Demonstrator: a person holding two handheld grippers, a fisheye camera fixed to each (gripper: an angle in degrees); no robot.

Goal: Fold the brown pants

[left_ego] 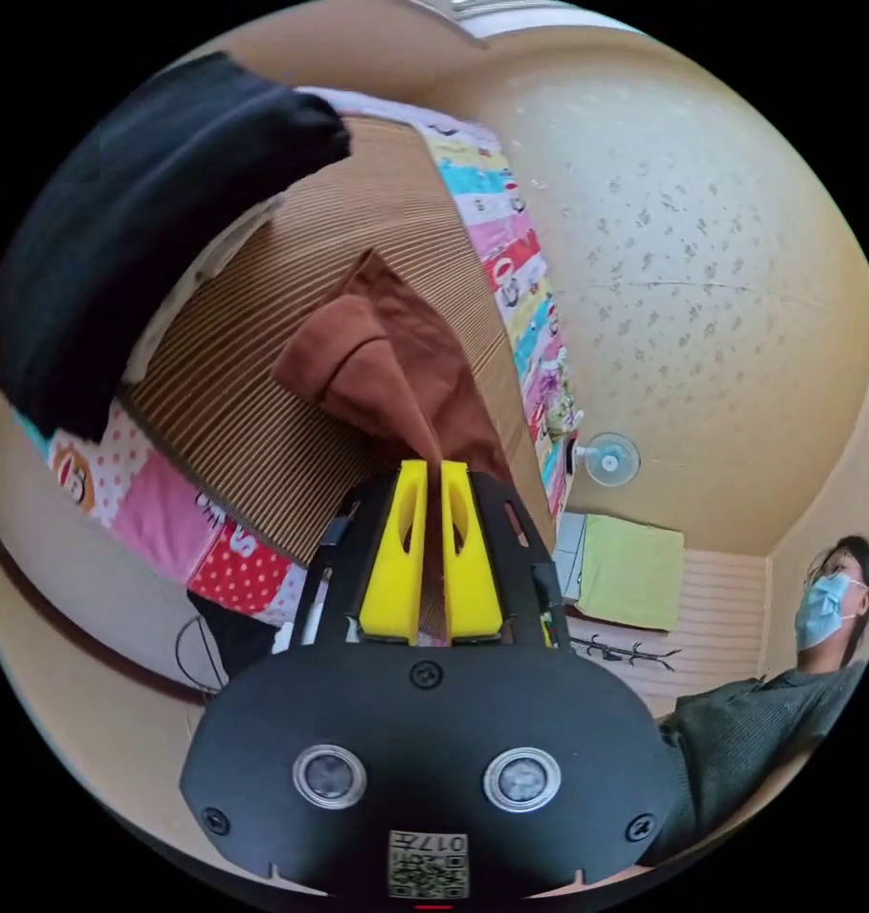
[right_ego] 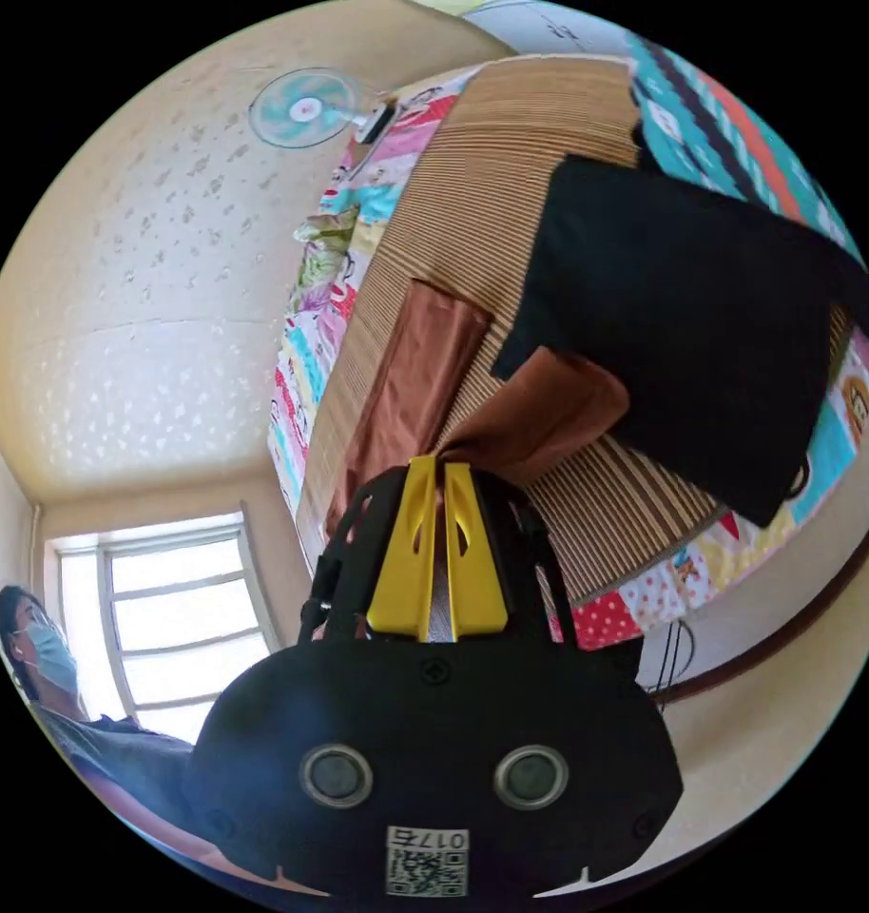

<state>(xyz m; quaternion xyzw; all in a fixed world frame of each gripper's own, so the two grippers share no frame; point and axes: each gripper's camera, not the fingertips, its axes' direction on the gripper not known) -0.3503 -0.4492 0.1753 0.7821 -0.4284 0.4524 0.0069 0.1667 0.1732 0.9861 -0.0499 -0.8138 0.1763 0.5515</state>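
Brown fabric, the brown pants (left_ego: 396, 371), lies partly on a striped woven mat (left_ego: 254, 380) that covers a bed, and partly lifted off it. In the left gripper view, the left gripper (left_ego: 433, 471) has its two yellow jaws drawn nearly together with a pinch of the brown cloth caught between them; from there the fabric rises away in a taut ridge, with a loose fold bulging just beside it. In the right gripper view, the right gripper (right_ego: 434, 466) also has its yellow jaws closed narrow on an edge of the pants, and the held part curls over toward a black garment (right_ego: 682, 323) that lies spread on the mat close by, touching or overlapping the brown cloth. The long remainder of the pants (right_ego: 406, 380) stretches flat along the mat toward the far end of the bed.

Both grips appear to hold one end of the pants up so it can be carried over the flat part, which suits a fold along the length. A patchwork bedsheet (left_ego: 511, 257) in bright colours shows around the mat's edges. A person (left_ego: 777, 704) in a dark top stands at the side, beside a speckled wall with a fan (right_ego: 301, 106) mounted on it.
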